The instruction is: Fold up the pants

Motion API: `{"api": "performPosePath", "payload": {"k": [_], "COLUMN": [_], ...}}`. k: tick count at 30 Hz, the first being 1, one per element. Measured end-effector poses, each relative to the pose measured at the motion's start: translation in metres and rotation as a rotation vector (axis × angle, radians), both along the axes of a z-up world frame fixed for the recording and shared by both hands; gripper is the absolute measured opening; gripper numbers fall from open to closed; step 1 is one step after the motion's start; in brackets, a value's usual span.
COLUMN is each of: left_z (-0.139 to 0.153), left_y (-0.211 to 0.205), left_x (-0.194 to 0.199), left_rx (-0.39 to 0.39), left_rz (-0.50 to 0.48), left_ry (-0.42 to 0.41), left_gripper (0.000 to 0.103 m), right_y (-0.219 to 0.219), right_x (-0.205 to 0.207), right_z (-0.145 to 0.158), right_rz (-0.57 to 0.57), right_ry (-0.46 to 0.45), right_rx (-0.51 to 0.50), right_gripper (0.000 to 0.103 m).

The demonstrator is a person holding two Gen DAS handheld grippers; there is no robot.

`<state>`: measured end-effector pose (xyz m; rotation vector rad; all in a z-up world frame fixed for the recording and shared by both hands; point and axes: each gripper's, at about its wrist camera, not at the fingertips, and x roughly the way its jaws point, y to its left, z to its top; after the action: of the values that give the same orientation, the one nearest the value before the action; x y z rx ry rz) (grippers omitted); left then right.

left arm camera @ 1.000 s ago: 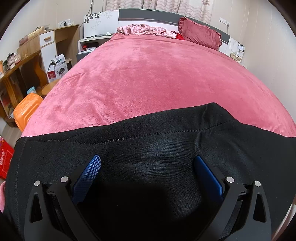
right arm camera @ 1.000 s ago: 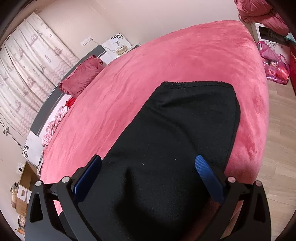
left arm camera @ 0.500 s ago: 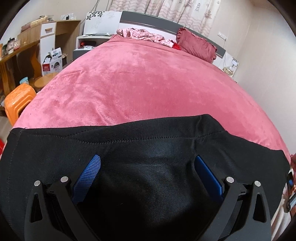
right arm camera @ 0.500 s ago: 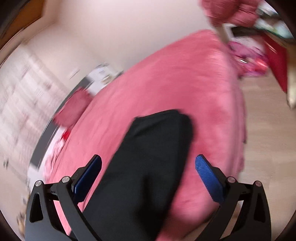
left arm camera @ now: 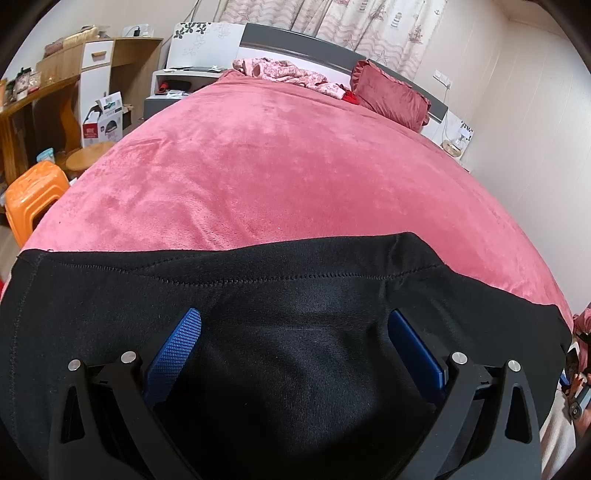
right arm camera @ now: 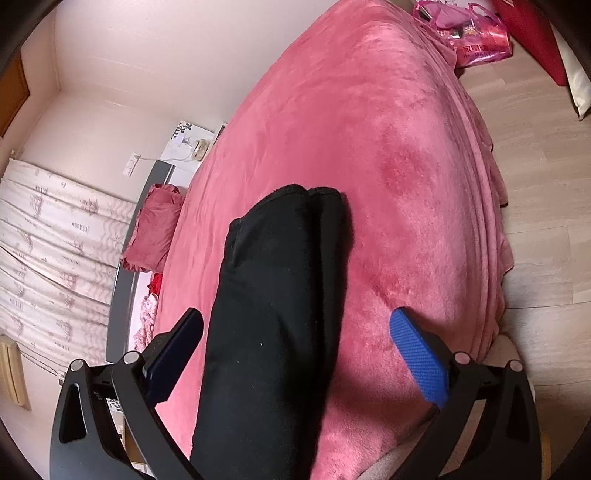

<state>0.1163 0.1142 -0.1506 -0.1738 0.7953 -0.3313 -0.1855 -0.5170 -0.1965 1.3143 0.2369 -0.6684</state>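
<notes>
Bed: a big bed is covered by a soft pink blanket [left arm camera: 280,177].
Pillow: a dark red pillow [left arm camera: 391,96] is laid at the head of the bed, near the grey headboard [left arm camera: 295,37].
Clothes: a pink flowered heap of cloth [left arm camera: 284,72] is seen just beside the pillow.
Curtains: pale patterned curtains [left arm camera: 354,22] are hung behind the headboard.
Stool: an orange plastic stool [left arm camera: 31,195] is placed on the floor left of the bed.
Desk: a wooden desk [left arm camera: 44,99] is set by the wall, with a cardboard box [left arm camera: 105,120] near it.
Bag: a pink plastic bag [right arm camera: 476,35] is seen on the wooden floor [right arm camera: 546,192].
</notes>
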Motion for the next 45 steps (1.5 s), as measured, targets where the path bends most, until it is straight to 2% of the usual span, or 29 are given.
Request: {"api": "performPosePath", "payload": {"k": [7, 15, 18, 21, 22, 23, 26, 32, 39, 45], "left_z": [0.001, 0.000, 0.000, 0.000, 0.000, 0.000, 0.000, 0.000, -0.001, -0.001], "left_y": [0.003, 0.004, 0.004, 0.004, 0.004, 0.003, 0.001, 0.000, 0.002, 0.005], "left_x": [-0.001, -0.002, -0.002, -0.002, -0.002, -0.002, -0.002, -0.001, -0.001, -0.001], "left_rx": [-0.025, -0.024, -0.024, -0.023, -0.020, -0.017, -0.002, 0.002, -0.023, -0.043], "left_rz": [-0.003, -0.003, -0.003, -0.003, -0.003, -0.003, -0.002, -0.002, -0.004, -0.005], "left_ry": [-0.002, 0.000, 0.000, 0.000, 0.001, 0.001, 0.002, 0.003, 0.004, 0.004], "left_gripper": [0.100, 0.100, 0.100, 0.100, 0.100, 0.100, 0.100, 0.100, 0.100, 0.100], "right_y": [-0.002, -0.020, -0.027, -0.034, -0.035, -0.037, -0.038, -0.028, -0.024, -0.015], "right_x": [0.019, 0.015, 0.010, 0.005, 0.004, 0.002, -0.004, 0.002, 0.001, 0.010], "right_z": [0.016, 0.002, -0.004, -0.011, -0.014, -0.018, -0.020, 0.003, 0.016, 0.062], "right_rz": [0.089, 0.053, 0.030, 0.019, 0.020, 0.021, 0.023, 0.065, 0.061, 0.140], "right_ry": [0.013, -0.043, -0.080, -0.110, -0.126, -0.143, -0.181, -0.120, -0.114, -0.155], "right_rx": [-0.097, -0.050, -0.035, -0.009, 0.007, 0.029, 0.031, -0.064, -0.029, -0.098], "right_gripper": [0.099, 0.091, 0.084, 0.060, 0.044, 0.035, 0.023, 0.019, 0.016, 0.015]}}
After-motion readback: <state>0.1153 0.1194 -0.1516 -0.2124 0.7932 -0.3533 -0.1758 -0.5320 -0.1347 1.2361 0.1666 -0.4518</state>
